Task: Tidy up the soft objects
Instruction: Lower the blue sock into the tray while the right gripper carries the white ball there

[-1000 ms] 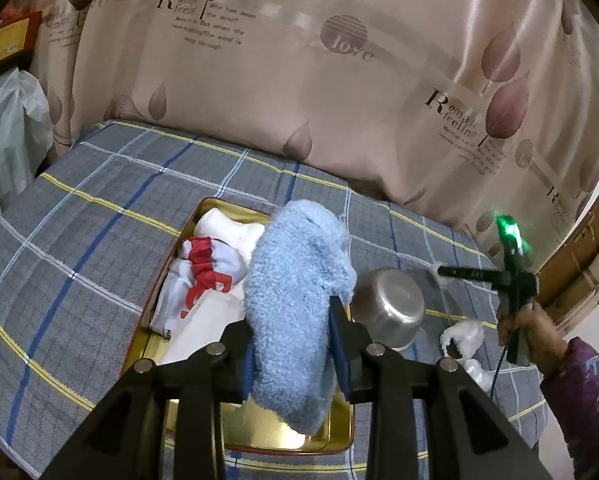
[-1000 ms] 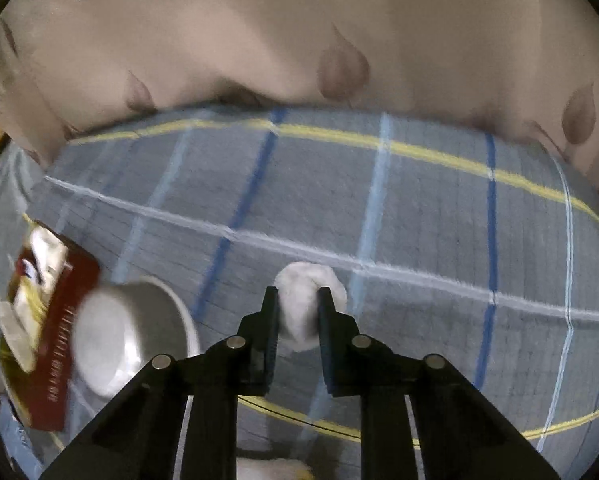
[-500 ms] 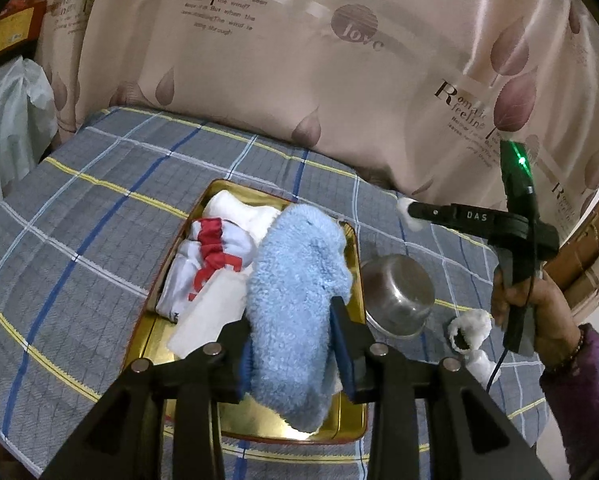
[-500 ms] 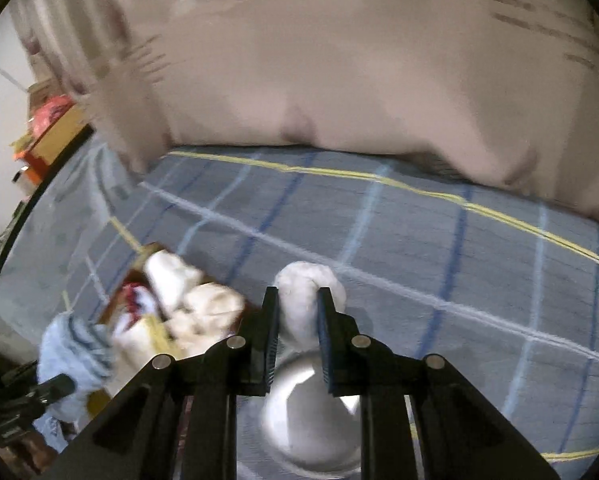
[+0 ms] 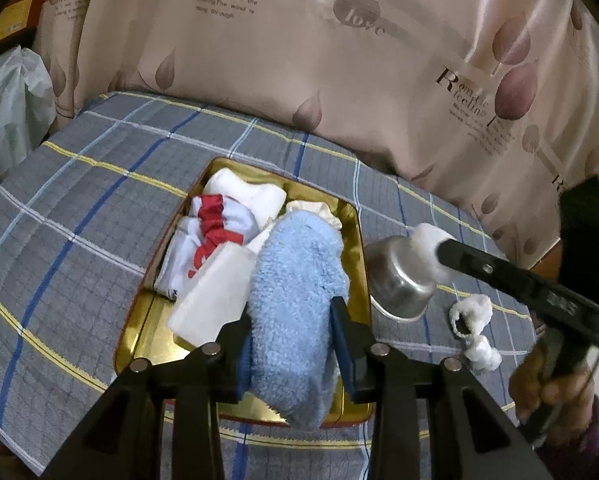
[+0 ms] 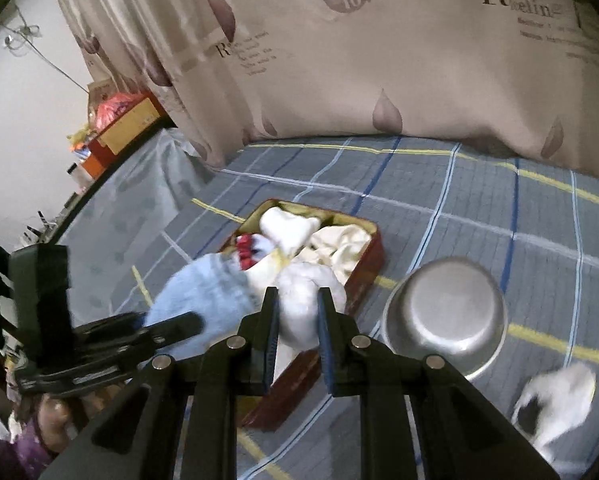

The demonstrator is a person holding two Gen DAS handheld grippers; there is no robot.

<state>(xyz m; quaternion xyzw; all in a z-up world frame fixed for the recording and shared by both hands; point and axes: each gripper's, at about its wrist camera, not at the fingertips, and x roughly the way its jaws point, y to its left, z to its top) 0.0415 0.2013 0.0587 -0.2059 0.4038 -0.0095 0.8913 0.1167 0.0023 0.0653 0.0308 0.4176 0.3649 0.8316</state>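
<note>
Left gripper (image 5: 291, 320): fingers set narrow around a fluffy blue sock (image 5: 295, 300), pads against its sides; jaws have just been easing open a little, sock between them. The sock hangs over the near part of the gold tin (image 5: 139, 320), toe end drooping past the tin's near rim.

Gold tin sits on the plaid bed cover (image 5: 79, 208). Inside it, at the far end: a white sock (image 5: 239, 192), a white-and-red cloth (image 5: 207, 236), a cream cloth (image 5: 311, 208); a flat white pad (image 5: 215, 296) lies just beside the blue sock.

Right gripper (image 6: 297, 316): fingers clamped tight on a white cotton wad (image 6: 303, 304), held above the tin's right edge, by the steel bowl (image 6: 447, 316). The bowl rests upside down just right of the tin.

Right of the bowl, farther from the tin, on the cover: loose white cotton pieces (image 5: 471, 312). A printed beige curtain (image 5: 339, 80) hangs behind the tin.
</note>
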